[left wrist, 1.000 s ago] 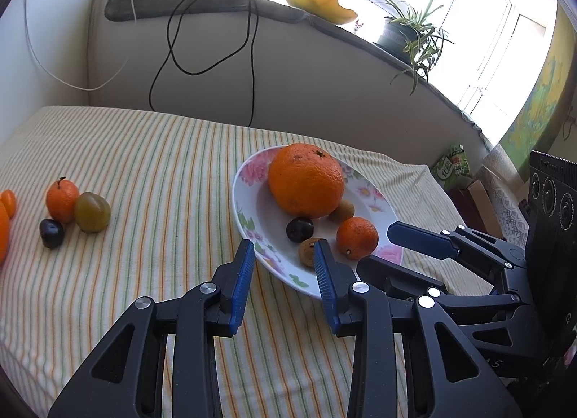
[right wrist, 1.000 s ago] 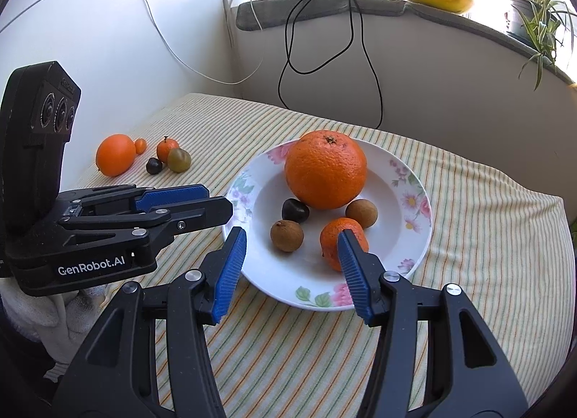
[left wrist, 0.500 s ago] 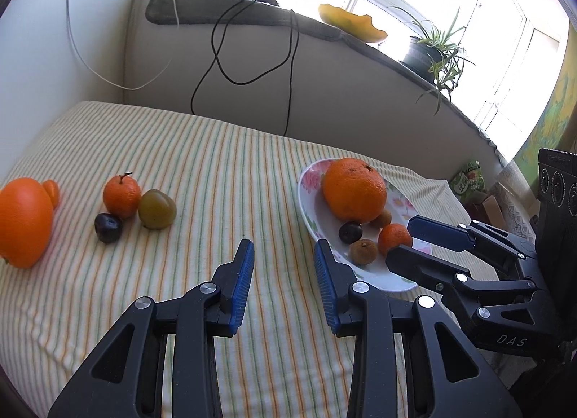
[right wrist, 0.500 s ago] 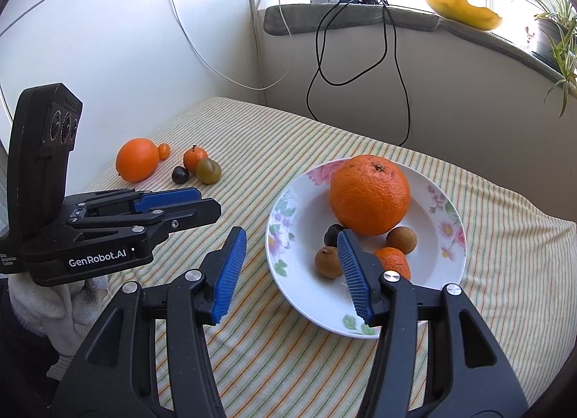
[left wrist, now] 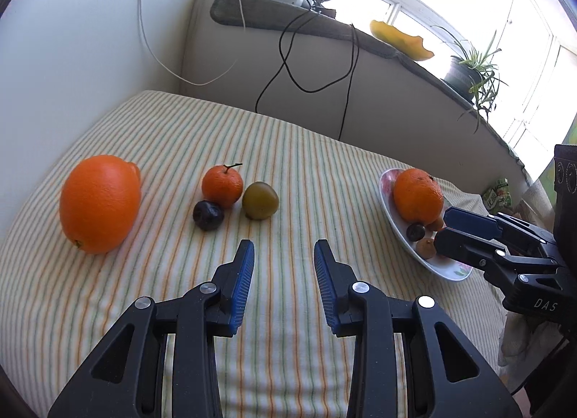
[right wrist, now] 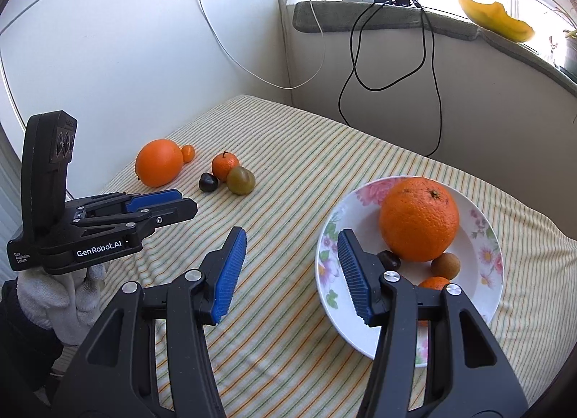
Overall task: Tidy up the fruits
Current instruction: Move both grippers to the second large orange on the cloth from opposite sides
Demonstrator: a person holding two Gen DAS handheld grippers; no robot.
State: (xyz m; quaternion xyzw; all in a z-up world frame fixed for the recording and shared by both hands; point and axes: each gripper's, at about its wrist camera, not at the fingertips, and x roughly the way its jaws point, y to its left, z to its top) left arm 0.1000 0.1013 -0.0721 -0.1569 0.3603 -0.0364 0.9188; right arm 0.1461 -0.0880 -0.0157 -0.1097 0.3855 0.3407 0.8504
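Blue-padded, my left claw hangs with jaws apart and empty over the striped tabletop; my right claw gapes too, beside the plate. Beyond lie a plum, olive fruit, tangerine and orange. Another orange fills the plate.

Printed in white on the black body of the left gripper, seen from the right wrist camera: "GenRobot.AI". Smaller white lettering near that body's left end, too small to make out. Printed in white on the black body of the right gripper, seen from the left wrist camera: "DAS". Beyond that gripper, a green packet with print, blurred and unreadable.
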